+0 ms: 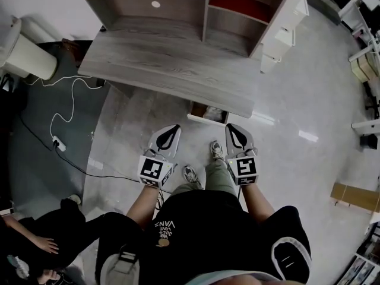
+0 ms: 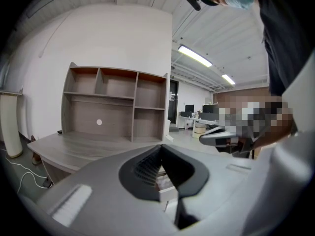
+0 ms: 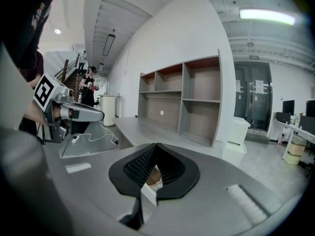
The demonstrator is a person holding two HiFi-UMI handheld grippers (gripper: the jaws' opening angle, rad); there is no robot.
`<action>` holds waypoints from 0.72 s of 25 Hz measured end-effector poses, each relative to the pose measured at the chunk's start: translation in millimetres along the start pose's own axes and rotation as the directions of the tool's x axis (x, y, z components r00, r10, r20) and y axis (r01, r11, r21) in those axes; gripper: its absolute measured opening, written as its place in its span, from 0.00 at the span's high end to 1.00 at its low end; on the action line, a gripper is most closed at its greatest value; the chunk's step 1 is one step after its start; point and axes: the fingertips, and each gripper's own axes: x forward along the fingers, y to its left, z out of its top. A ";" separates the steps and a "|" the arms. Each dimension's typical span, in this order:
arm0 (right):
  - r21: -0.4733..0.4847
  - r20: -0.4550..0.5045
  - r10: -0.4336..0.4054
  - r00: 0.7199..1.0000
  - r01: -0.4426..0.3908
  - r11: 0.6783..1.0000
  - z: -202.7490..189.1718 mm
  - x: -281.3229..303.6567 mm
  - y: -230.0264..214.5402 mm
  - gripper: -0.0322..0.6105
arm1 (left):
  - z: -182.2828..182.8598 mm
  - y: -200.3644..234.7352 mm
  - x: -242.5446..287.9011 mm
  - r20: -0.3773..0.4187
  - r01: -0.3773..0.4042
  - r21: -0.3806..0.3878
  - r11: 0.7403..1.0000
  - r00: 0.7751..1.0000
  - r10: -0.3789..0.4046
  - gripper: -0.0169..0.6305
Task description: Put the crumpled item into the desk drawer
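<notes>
Claws: left claw (image 2: 161, 149), right claw (image 3: 155, 147) both closed, empty. No crumpled item identifiable in any view (pale patch inside open drawer (image 1: 205, 119), 12 o'clock of claws, under surface (image 1: 166, 58) edge, may be it). Judged light, soft, springy; pinch across bulk, not loose corner.

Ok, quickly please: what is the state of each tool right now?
Left tool: closed, holding nothing.
Right tool: closed, holding nothing.

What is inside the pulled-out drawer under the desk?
The white-fronted wooden drawer shows a brown interior with something pale, too small to identify. Its rear part is covered by the grey wood-grain desktop.
</notes>
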 end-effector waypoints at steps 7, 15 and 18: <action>-0.014 0.011 -0.002 1.000 0.002 1.000 17.1 -9.9 4.2 0.95 | 19.8 -1.6 -14.2 0.022 -0.002 0.014 1.000 1.000 0.001 0.89; 0.007 0.055 0.013 0.998 -0.014 1.000 36.6 -19.6 14.8 0.95 | 32.4 -5.3 -25.0 0.039 0.003 0.033 0.999 0.999 -0.004 0.89; 0.022 0.078 0.005 0.997 -0.007 1.000 40.2 -20.3 13.9 0.95 | 37.1 -3.0 -26.6 0.049 0.000 0.035 0.999 0.999 -0.002 0.89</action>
